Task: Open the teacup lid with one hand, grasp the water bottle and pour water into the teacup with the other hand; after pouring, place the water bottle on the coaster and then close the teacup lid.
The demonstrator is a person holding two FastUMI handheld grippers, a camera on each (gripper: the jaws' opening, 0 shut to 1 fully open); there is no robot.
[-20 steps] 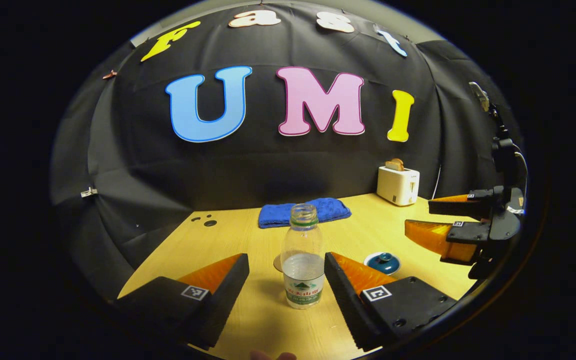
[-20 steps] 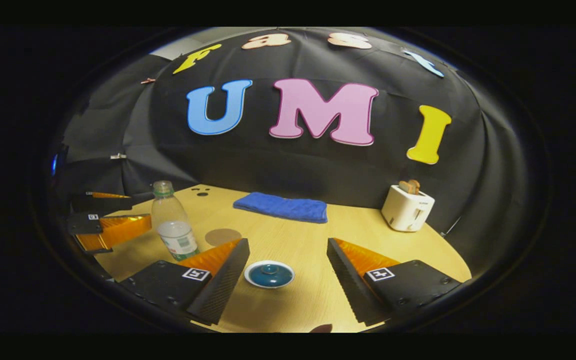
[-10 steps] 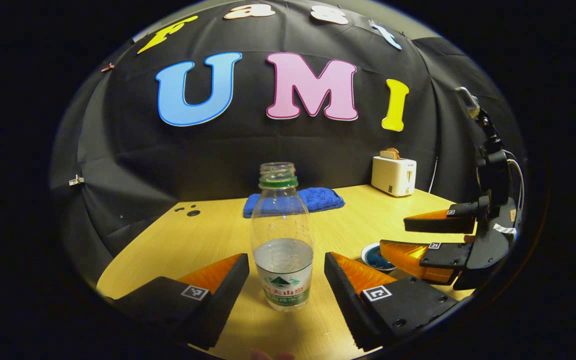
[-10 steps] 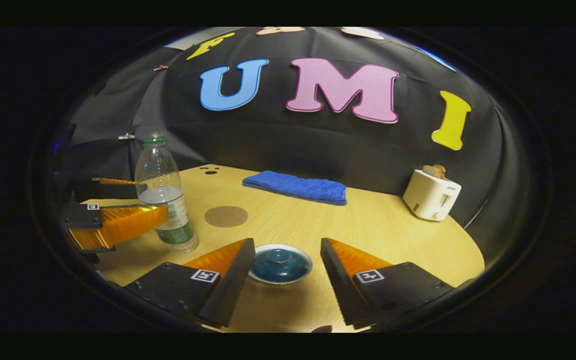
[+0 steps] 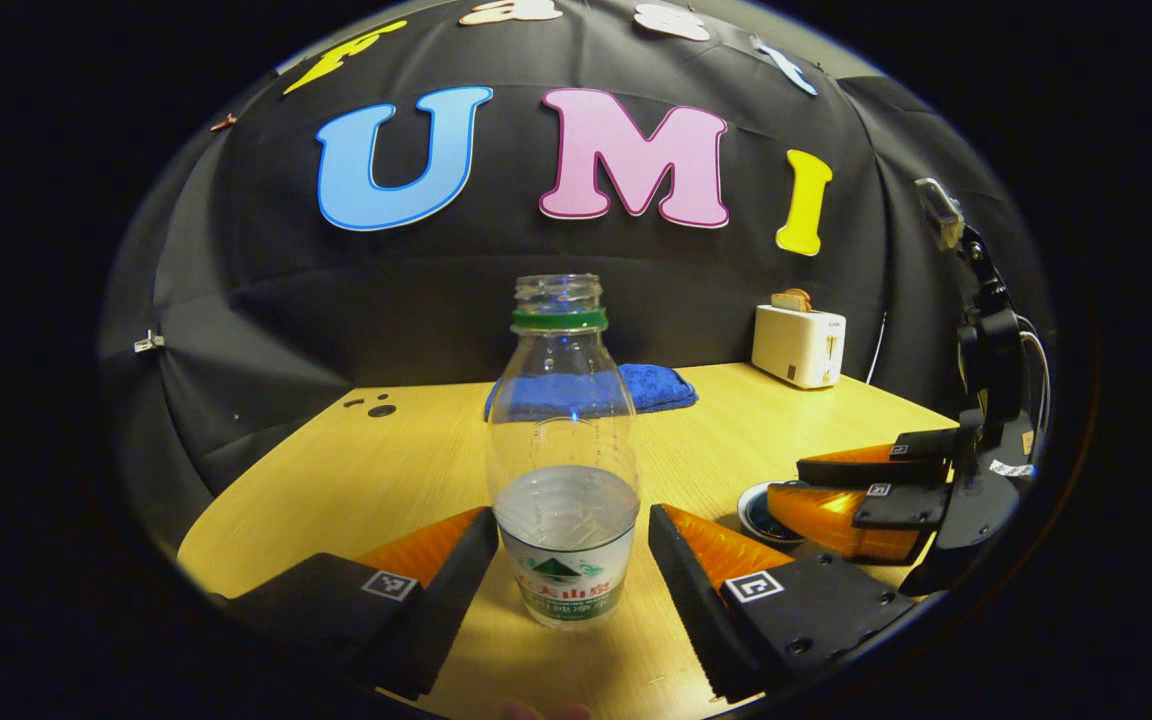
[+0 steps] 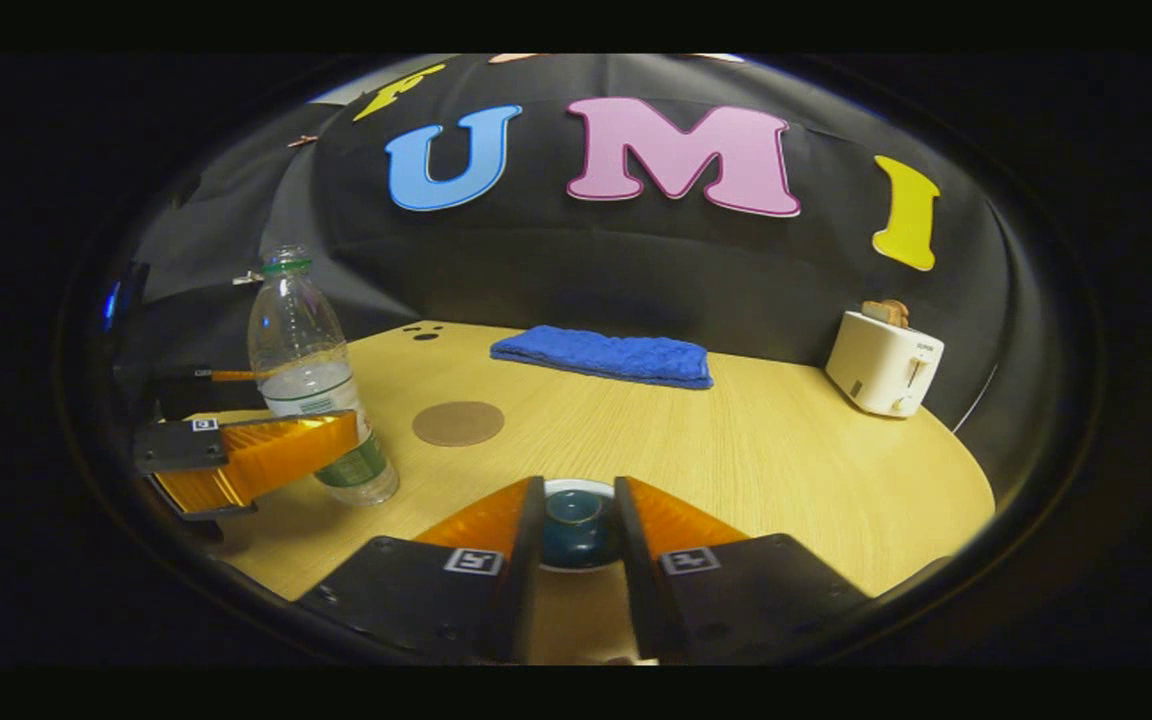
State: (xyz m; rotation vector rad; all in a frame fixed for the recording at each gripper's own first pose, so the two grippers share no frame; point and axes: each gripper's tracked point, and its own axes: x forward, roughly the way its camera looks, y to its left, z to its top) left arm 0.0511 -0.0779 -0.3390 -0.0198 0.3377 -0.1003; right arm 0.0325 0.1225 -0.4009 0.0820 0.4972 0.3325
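An uncapped clear water bottle (image 5: 561,450), about a third full with a green neck ring, stands on the table between the fingers of my left gripper (image 5: 571,515). That gripper is open, with a finger close on each side of the bottle. In the right gripper view the bottle (image 6: 311,380) stands at the left with the left gripper (image 6: 306,400) around it. My right gripper (image 6: 579,490) has closed on the dark blue teacup lid (image 6: 576,515), and the white cup rim (image 6: 576,484) peeks out behind. The left gripper view has the right gripper (image 5: 786,485) over the teacup (image 5: 751,505).
A round brown coaster (image 6: 457,423) lies on the wooden table (image 6: 786,450) just right of the bottle. A folded blue towel (image 6: 604,357) lies at the back, and a white toaster (image 6: 883,362) holding toast stands at the back right.
My right gripper moved down and forward over the teacup, and its fingers closed on the lid. My left gripper moved forward until the bottle stood between its open fingers.
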